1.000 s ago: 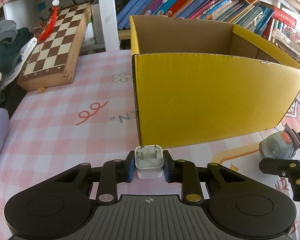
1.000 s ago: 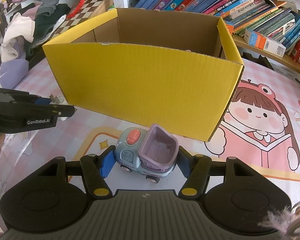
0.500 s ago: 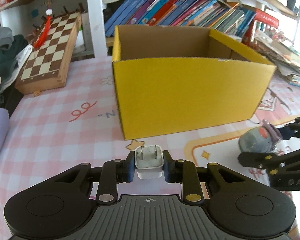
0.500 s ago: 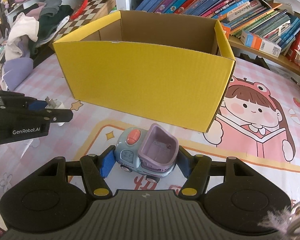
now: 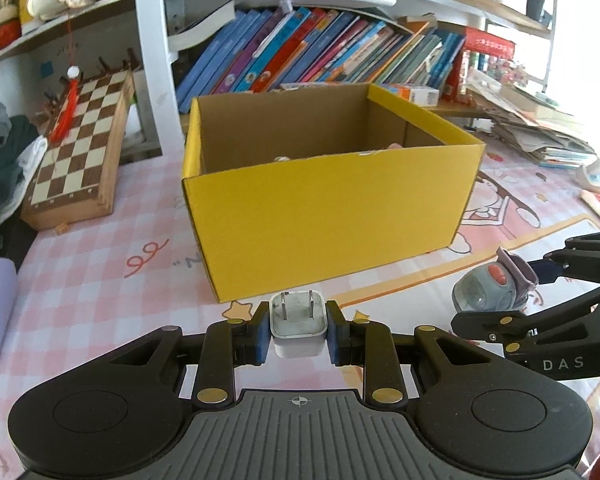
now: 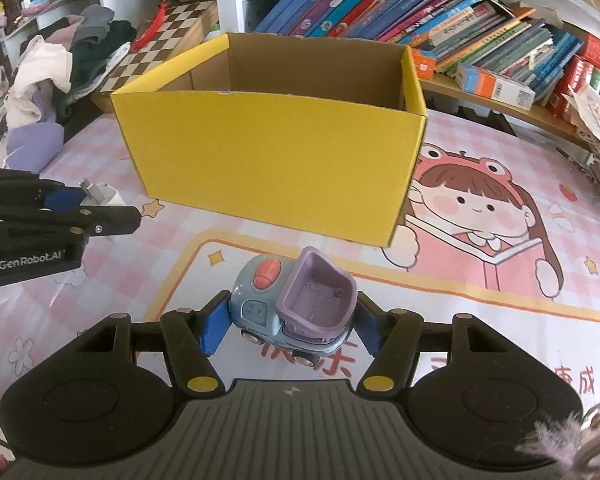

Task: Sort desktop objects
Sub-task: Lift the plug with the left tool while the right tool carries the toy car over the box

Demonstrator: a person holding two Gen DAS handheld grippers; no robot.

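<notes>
Risk, box rim: both loads were held in front of the yellow box (image 5: 332,216), facing its near wall; judged from this, a carry made too low would strike that wall and could push the box along the bench (image 5: 100,280)
Risk, charger: the white plug charger (image 5: 298,326) was pinched on two smooth sides only, with its prongs facing forward; a jolt could let it slide or twist out of the pads
Risk, toy: the toy truck (image 6: 294,312) was rounded and on wheels, so the grip looked less sure than on a flat-sided part; it could roll or rotate between the pads
Risk, crowding: the two tools stood near each other on the same side of the box; moving both to the opening together could make them collide
Left tool (image 5: 298,334): closed to the charger's width, blue pads pressed on both its sides, gripping it and nothing else
Right tool (image 6: 288,322): set wider, pads against the cab end and the purple bucket end of the toy truck, holding it; in the right wrist view the wheels appeared clear of the bench, though this was hard to confirm
Box: open-topped, upright on the pink bench cover; small items showed just above the near rim inside, too hidden to identify
Task things: charger and toy truck both outside the box, each in a tool
</notes>
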